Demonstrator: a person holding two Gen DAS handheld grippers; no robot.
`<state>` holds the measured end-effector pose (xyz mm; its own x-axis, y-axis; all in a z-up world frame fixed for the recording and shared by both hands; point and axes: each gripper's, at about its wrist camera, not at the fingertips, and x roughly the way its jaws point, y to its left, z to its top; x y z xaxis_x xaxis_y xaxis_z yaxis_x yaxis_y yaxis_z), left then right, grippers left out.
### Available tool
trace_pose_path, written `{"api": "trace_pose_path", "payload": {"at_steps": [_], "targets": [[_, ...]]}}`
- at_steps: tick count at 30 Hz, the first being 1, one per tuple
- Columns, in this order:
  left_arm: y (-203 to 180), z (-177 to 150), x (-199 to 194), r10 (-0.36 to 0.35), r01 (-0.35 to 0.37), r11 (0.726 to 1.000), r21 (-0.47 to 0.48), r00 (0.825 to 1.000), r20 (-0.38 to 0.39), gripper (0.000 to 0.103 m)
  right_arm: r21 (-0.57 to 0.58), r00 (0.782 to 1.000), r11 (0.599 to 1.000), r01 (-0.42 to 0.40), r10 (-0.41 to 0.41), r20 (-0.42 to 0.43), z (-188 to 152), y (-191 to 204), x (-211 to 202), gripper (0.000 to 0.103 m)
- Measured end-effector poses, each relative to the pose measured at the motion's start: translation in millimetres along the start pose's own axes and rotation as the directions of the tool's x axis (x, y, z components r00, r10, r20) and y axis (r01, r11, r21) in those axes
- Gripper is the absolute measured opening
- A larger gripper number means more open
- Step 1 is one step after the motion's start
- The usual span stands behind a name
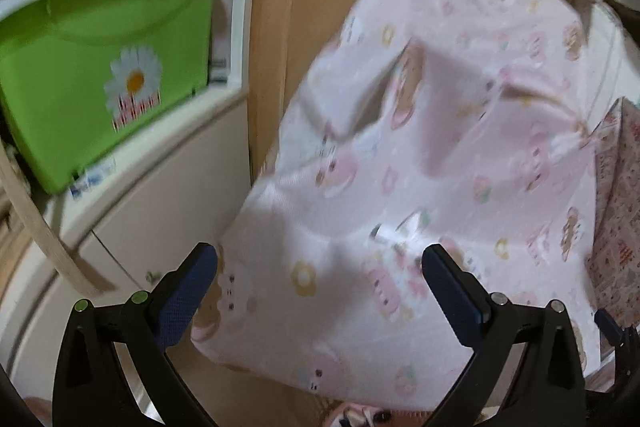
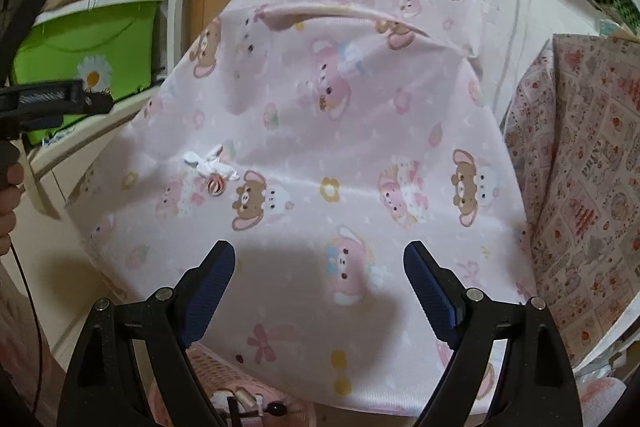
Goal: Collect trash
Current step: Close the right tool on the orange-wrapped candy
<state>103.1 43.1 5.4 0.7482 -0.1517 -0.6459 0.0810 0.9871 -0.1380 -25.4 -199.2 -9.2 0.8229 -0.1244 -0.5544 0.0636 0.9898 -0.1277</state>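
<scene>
a: where is the trash?

b: a crumpled white wrapper (image 2: pixel 210 163) lies on the pink bear-print cloth (image 2: pixel 340 131), left of centre, with a small red-striped candy (image 2: pixel 215 184) touching its near side. in my left view the wrapper (image 1: pixel 394 235) is blurred, just far of the right fingertip.

a: grippers?

b: my left gripper (image 1: pixel 320 267) is spread wide, nothing between the pads. my right gripper (image 2: pixel 319 263) is likewise wide and unloaded, hovering over the near part of the cloth.

a: surroundings?

b: green daisy bin (image 2: pixel 96 43) on a white shelf at far left; a patterned box (image 2: pixel 588 163) at right.
</scene>
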Motion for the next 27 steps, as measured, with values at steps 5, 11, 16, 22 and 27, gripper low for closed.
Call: {"api": "trace_pose_path", "payload": {"at_steps": [5, 11, 16, 22, 27], "targets": [[17, -16, 25, 0.055, -0.055, 0.998, -0.01, 0.998, -0.009, 0.101, -0.022, 1.0, 0.999, -0.029, 0.028, -0.008, 8, 11, 13, 0.088], [34, -12, 41, 0.011, -0.016, 0.997, -0.075, 0.998, -0.067, 0.101, 0.033, 0.991, 0.996, -0.089, 0.091, -0.094, 23, 26, 49, 0.088], [36, -11, 41, 0.081, -0.081, 0.997, -0.011, 0.996, -0.032, 0.101, 0.041, 0.978, 0.992, -0.118, 0.123, -0.166, 41, 44, 82, 0.088], [26, -15, 40, 0.112, -0.111, 0.992, 0.061, 0.994, -0.002, 0.101, 0.077, 0.972, 0.986, -0.146, 0.157, -0.175, 52, 57, 109, 0.088], [10, -17, 47, 0.1, -0.098, 0.988, 0.12, 0.995, -0.008, 0.101, 0.023, 0.972, 0.987, -0.161, 0.162, -0.172, 45, 69, 116, 0.088]]}}
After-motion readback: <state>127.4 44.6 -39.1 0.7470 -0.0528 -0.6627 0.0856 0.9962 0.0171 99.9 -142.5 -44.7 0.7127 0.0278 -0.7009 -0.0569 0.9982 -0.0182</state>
